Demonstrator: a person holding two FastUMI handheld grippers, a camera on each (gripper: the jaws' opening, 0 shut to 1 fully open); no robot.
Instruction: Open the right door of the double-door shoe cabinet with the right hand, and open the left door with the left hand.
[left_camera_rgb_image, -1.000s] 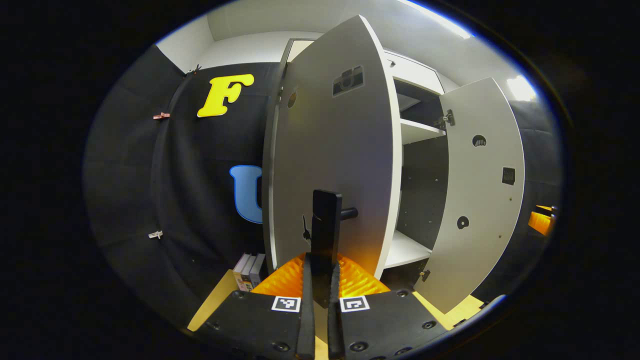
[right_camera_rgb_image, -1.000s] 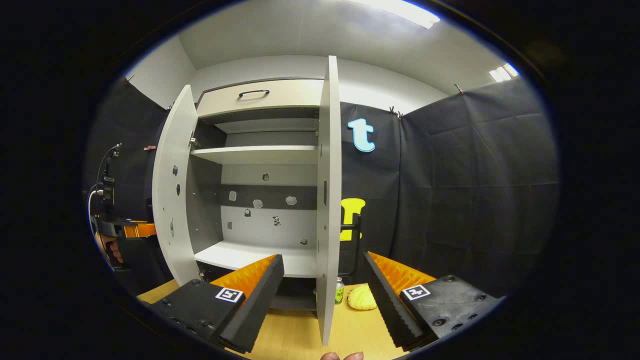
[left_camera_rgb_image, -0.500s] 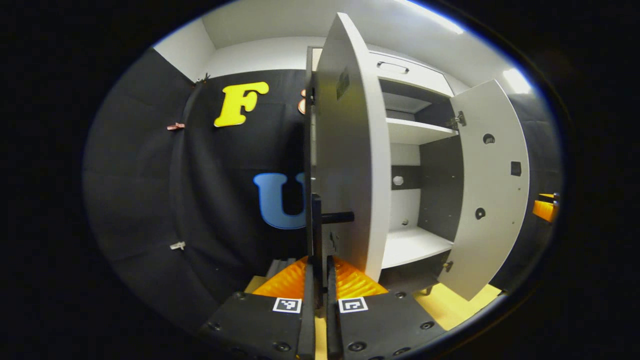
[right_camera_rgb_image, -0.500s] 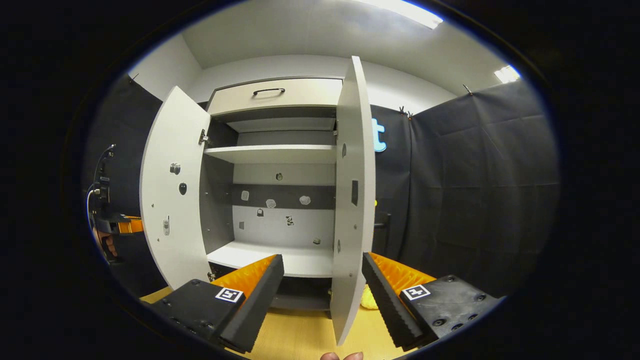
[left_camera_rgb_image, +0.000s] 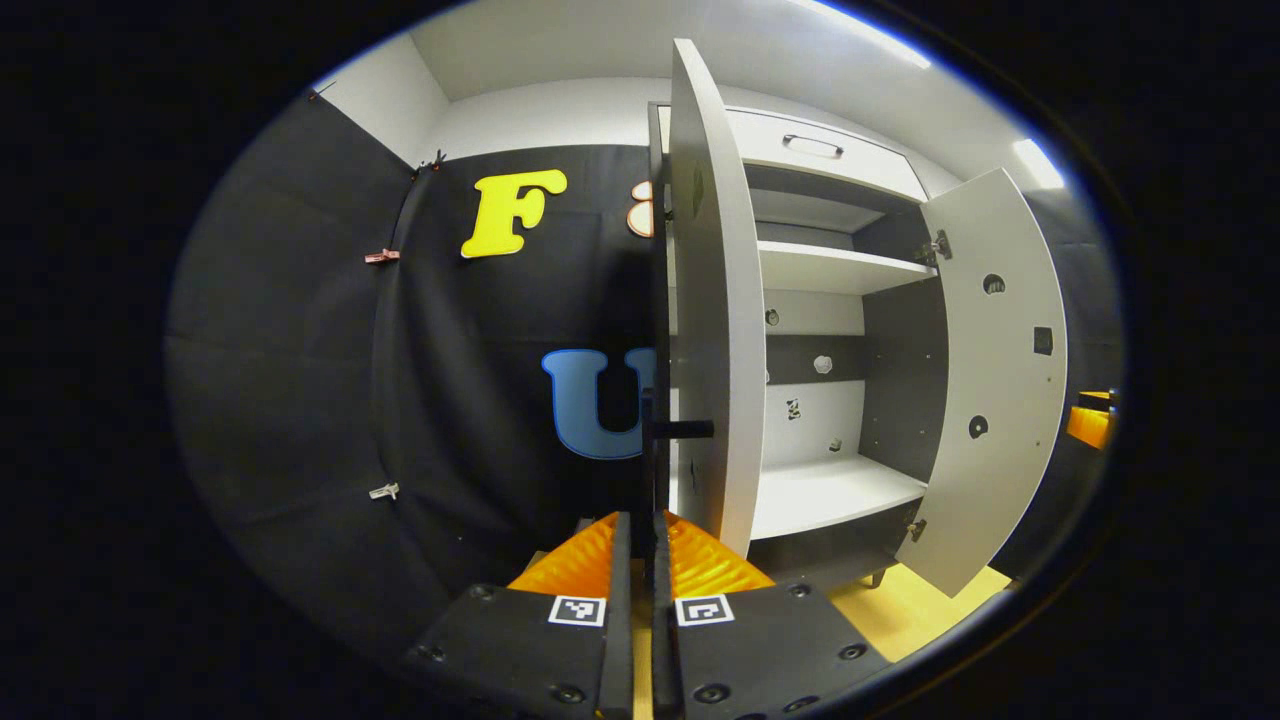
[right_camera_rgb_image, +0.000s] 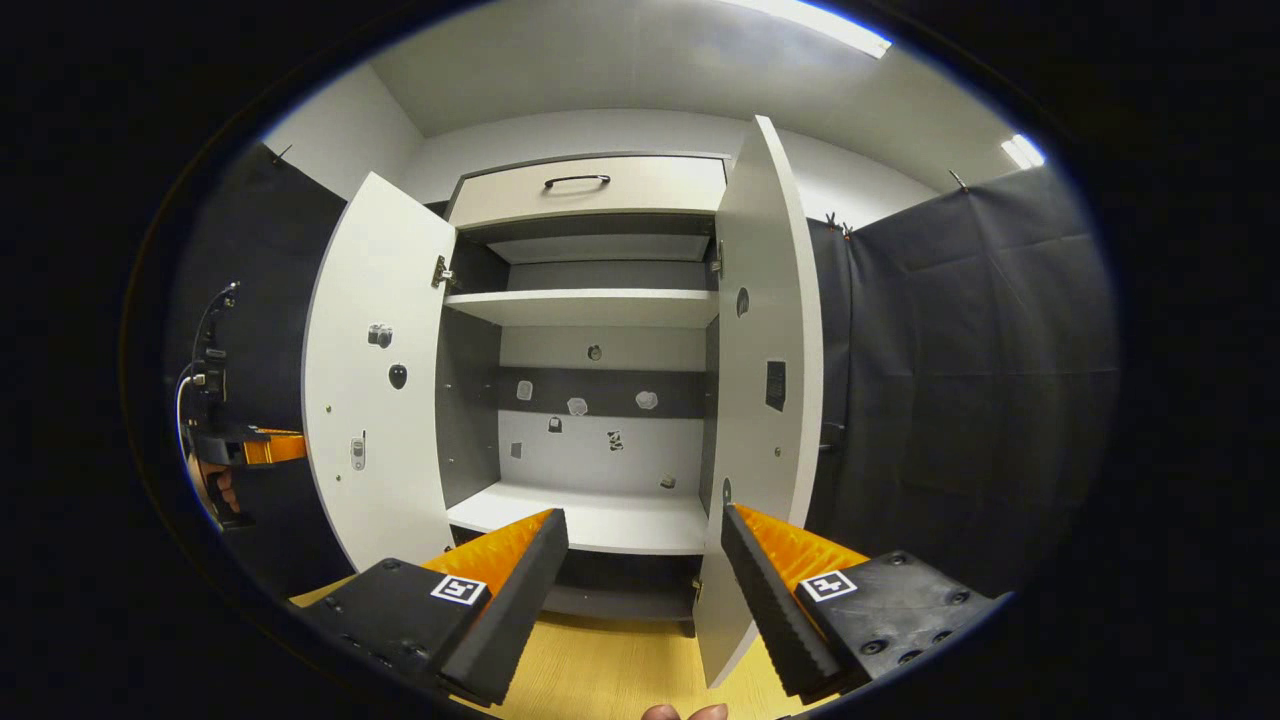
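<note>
Shoe cabinet (right_camera_rgb_image: 600, 400) sits center frame in the right gripper view, both doors swung open. Left door (left_camera_rgb_image: 715, 330) is edge-on at center of the left gripper view; your left gripper (left_camera_rgb_image: 635, 560) is clamped on its black handle (left_camera_rgb_image: 655, 440). Right door (right_camera_rgb_image: 765, 400) stands right of center; your right gripper (right_camera_rgb_image: 640, 590), bottom of frame, is spread wide, holding nothing.

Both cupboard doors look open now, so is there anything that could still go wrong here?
Possibly. The left gripper is clamped on the left door handle; pulling further might strain the hinges or tug the cabinet forward. The right gripper is open, with the right door free in front of it, so that door could swing back or get bumped.
</note>
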